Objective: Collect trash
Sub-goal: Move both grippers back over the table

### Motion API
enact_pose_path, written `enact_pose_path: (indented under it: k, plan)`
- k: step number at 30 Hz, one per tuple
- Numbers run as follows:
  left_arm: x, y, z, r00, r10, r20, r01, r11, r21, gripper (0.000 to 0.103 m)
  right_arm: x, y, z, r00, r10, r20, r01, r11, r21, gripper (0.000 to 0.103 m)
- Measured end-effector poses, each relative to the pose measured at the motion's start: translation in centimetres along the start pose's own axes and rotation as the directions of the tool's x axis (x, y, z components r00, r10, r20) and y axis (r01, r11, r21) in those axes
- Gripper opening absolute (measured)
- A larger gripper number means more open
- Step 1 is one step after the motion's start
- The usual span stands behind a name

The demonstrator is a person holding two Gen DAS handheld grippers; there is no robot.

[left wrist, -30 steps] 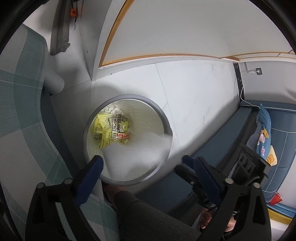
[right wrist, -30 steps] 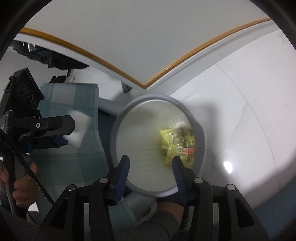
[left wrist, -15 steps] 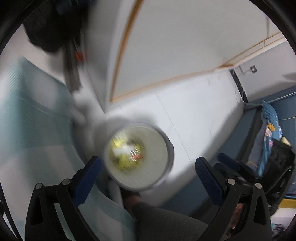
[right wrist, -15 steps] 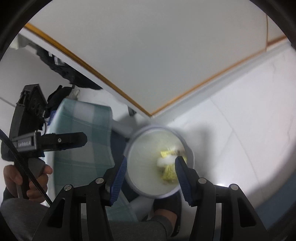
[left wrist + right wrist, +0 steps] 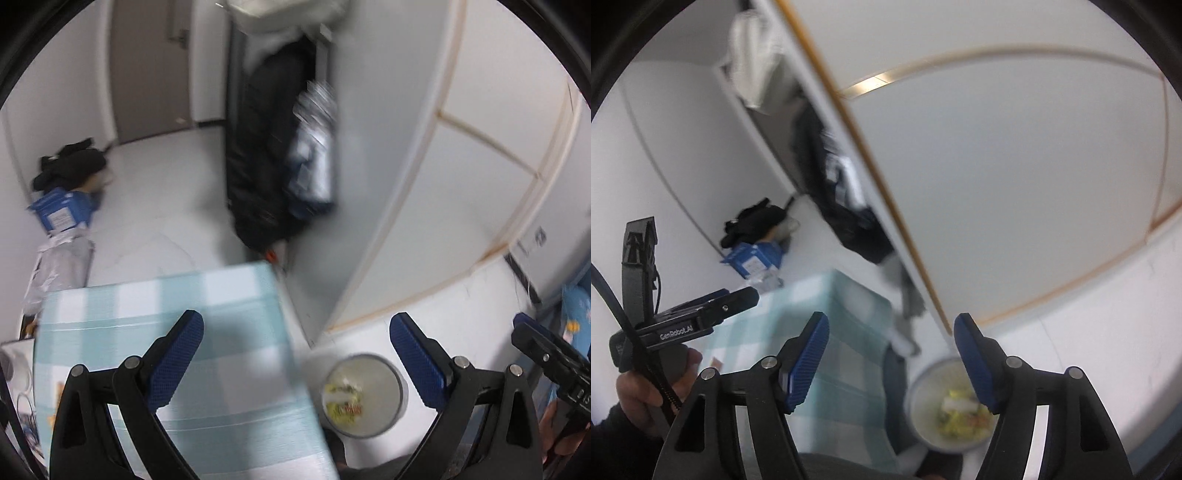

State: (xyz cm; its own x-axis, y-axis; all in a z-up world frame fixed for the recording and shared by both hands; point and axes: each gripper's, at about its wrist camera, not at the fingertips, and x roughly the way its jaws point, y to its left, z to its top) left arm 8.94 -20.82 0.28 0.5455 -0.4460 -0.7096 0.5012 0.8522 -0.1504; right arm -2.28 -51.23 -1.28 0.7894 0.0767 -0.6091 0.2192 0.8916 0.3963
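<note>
A round grey waste bin (image 5: 364,397) with a white liner stands on the white floor and holds yellow wrappers (image 5: 341,400) and white paper. It also shows in the right wrist view (image 5: 951,408). My left gripper (image 5: 295,354) is open and empty, raised high above the bin and a checked surface. My right gripper (image 5: 892,360) is open and empty, also high above the bin. The left gripper's body (image 5: 687,314) shows in the right wrist view, held in a hand.
A teal-and-white checked surface (image 5: 184,354) lies below left of the bin. A white cabinet door with orange trim (image 5: 461,184) stands to the right. Dark clothes hang in an open closet (image 5: 273,155). A blue box (image 5: 61,210), black clothing and a silver bag (image 5: 59,266) lie on the floor.
Both grippers have risen and tilted up away from the bin, which now looks small and low in both views. The white paper the left gripper held a second ago is gone from it.
</note>
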Motion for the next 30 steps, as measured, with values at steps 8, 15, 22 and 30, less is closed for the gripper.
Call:
enact_pose_path:
  k: [8, 15, 22, 30]
  plan:
    - [-6.1, 6.0, 0.5, 0.980, 0.159, 0.122, -0.147, 0.984, -0.102, 0.099, -1.5, 9.6, 2.1, 0.990, 0.116, 0.086, -0.102, 0.983, -0.151, 0.082]
    - [-10.0, 10.2, -1.1, 0.944, 0.267, 0.194, -0.230, 0.954, -0.194, 0.100, -1.4, 17.2, 1.6, 0.973, 0.213, 0.085, -0.182, 0.943, -0.277, 0.088]
    - [-10.8, 14.3, -3.0, 0.923, 0.328, 0.199, -0.273, 0.926, -0.262, 0.102, 1.0, 24.0, -0.3, 0.963, 0.268, 0.036, -0.235, 0.896, -0.376, 0.089]
    - [-12.2, 20.0, -5.5, 0.906, 0.376, 0.192, -0.289, 0.884, -0.367, 0.102, 4.8, 29.0, -2.8, 0.957, 0.287, -0.042, -0.276, 0.859, -0.432, 0.092]
